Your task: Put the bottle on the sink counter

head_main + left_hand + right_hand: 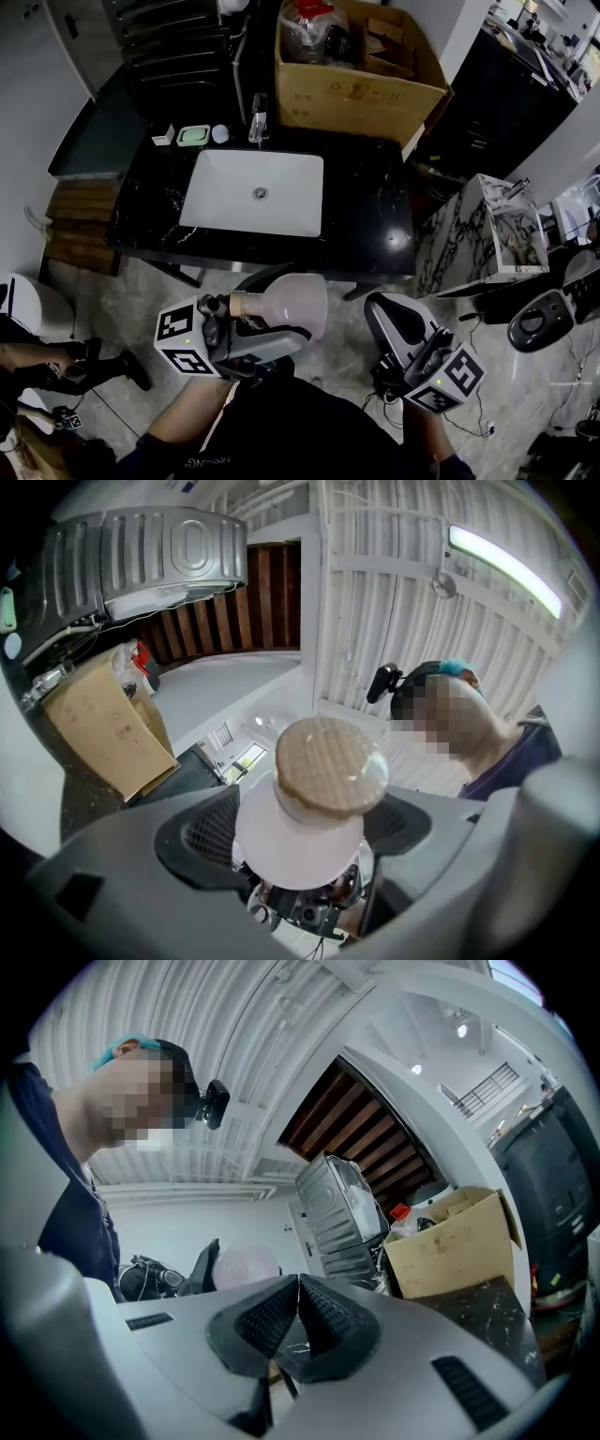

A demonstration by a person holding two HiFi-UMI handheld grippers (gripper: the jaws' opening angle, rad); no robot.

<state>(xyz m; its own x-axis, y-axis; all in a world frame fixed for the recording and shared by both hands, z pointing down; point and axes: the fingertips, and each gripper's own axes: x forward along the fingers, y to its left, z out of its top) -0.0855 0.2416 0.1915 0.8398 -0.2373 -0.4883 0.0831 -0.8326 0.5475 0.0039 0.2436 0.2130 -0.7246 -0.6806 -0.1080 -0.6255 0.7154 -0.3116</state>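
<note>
Bottle (286,302): one only, a round-bodied vessel of frosted, pale pink material with a short neck and a flat, tan, cork-textured cap (330,766). It lies roughly level, its long axis running left to right in the head view, cap toward the left. It hangs in the air just short of the counter's near edge, over the pale tiled floor. The left gripper (267,328) pinches it, grey jaws with dark ribbed pads pressed against either side of the body, and in the left gripper view the cap faces straight back at the camera. The right gripper (298,1321) carries nothing, its two ribbed pads pressed together.

The sink counter (366,216) is glossy black stone veined with white and holds one white rectangular basin (253,192) and one metal faucet (258,122) at its far edge. One open cardboard box (356,94) sits at the far right corner.
</note>
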